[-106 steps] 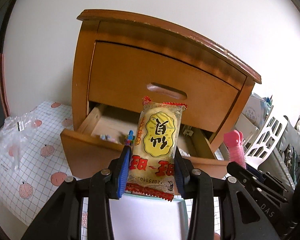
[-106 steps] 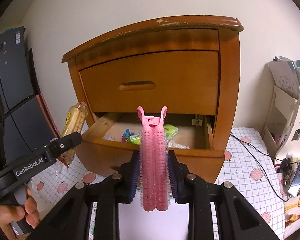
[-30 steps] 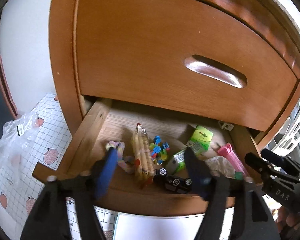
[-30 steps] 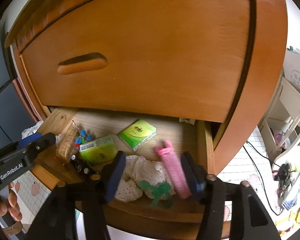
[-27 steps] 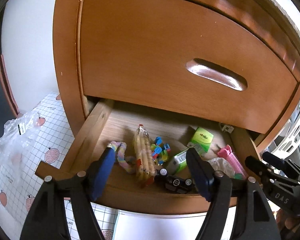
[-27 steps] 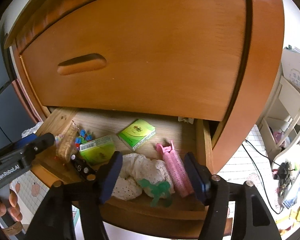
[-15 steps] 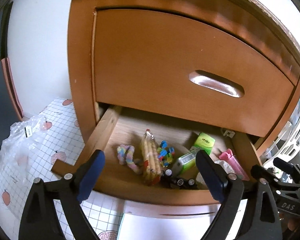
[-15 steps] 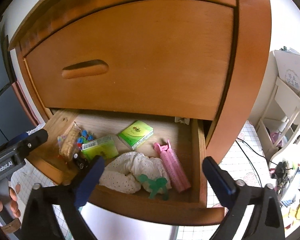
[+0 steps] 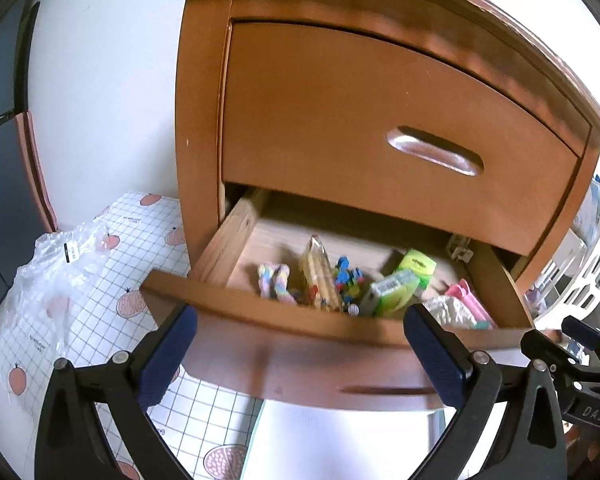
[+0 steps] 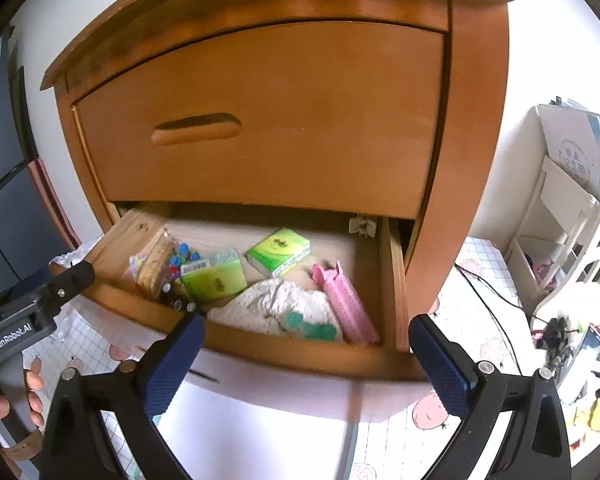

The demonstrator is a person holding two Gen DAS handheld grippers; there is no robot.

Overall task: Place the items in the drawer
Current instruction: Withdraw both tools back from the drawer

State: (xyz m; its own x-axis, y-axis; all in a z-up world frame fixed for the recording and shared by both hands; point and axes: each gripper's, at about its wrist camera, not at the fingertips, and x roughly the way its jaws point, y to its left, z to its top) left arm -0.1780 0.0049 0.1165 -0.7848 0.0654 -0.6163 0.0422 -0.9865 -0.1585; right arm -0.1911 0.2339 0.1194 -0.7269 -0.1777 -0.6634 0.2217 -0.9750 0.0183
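Observation:
The lower drawer (image 9: 260, 312) (image 10: 292, 350) of the wooden nightstand (image 9: 380, 92) stands pulled out. Inside lie the yellow snack packet (image 9: 318, 276) (image 10: 154, 266) at the left and the pink hair-roller clip (image 10: 346, 300) (image 9: 468, 300) at the right, among green boxes (image 10: 280, 254), a white cloth (image 10: 276, 304) and small coloured toys (image 9: 348, 278). My left gripper (image 9: 304, 354) is wide open and empty, held in front of the drawer's front panel. My right gripper (image 10: 306, 354) is also wide open and empty, just before the drawer front.
The upper drawer (image 10: 260, 120) is closed. A crumpled clear plastic bag (image 9: 56, 264) lies on the checked mat (image 9: 112, 280) to the left. White shelving (image 10: 568, 208) and cables stand to the right. A hand (image 10: 4, 396) holds the left gripper.
The left gripper let go of the snack packet and the right one let go of the pink clip; both items now lie in the drawer. Both grippers opened wide and drew back from it.

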